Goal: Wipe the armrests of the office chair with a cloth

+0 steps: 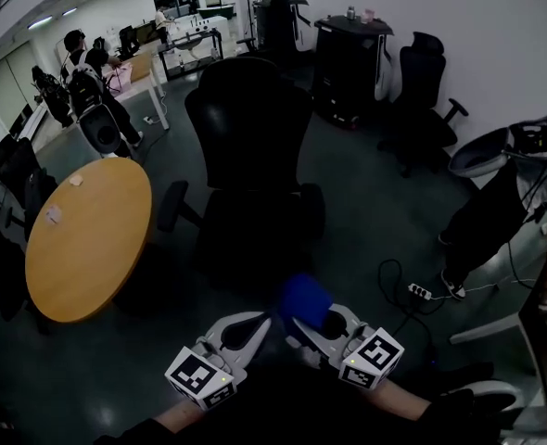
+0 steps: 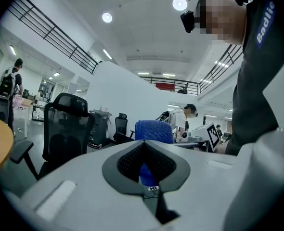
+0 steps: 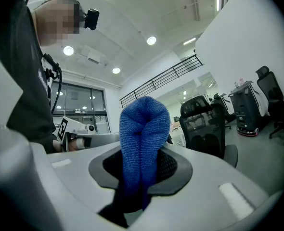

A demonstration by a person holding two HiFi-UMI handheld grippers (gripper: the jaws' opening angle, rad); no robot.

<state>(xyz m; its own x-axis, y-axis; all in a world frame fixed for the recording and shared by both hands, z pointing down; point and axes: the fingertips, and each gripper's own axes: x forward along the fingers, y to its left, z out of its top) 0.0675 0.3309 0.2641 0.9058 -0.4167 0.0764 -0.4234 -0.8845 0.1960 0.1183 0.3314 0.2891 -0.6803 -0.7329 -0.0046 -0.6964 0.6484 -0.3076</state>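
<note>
In the head view, the black chair [image 1: 246, 128] is standing on the floor ahead, facing the person, with one armrest [image 1: 171, 204] sticking out toward the round wooden surface [image 1: 88, 239]; the left tongs [image 1: 258, 327] and right tongs [image 1: 315, 327] are hovering side by side at the lower middle, short of the chair and touching no part of it; the blue cloth [image 1: 303, 299] is bulging up out of the right tongs, just beside the tip of the left tongs; other chairs are standing by the far wall, and people are gathering at desks in the far left corner.

In the left gripper view, the left tongs are sitting together, tips meeting; the cloth is showing just beyond them and through the gap between the dark pads, and I cannot tell whether it is touching them; the chair is standing off to the left, well apart.

In the right gripper view, the right tongs are clamping on the cloth, which is standing up folded between the pads as a rounded hump; the chair is showing to the right, behind the cloth and apart from it.
</note>
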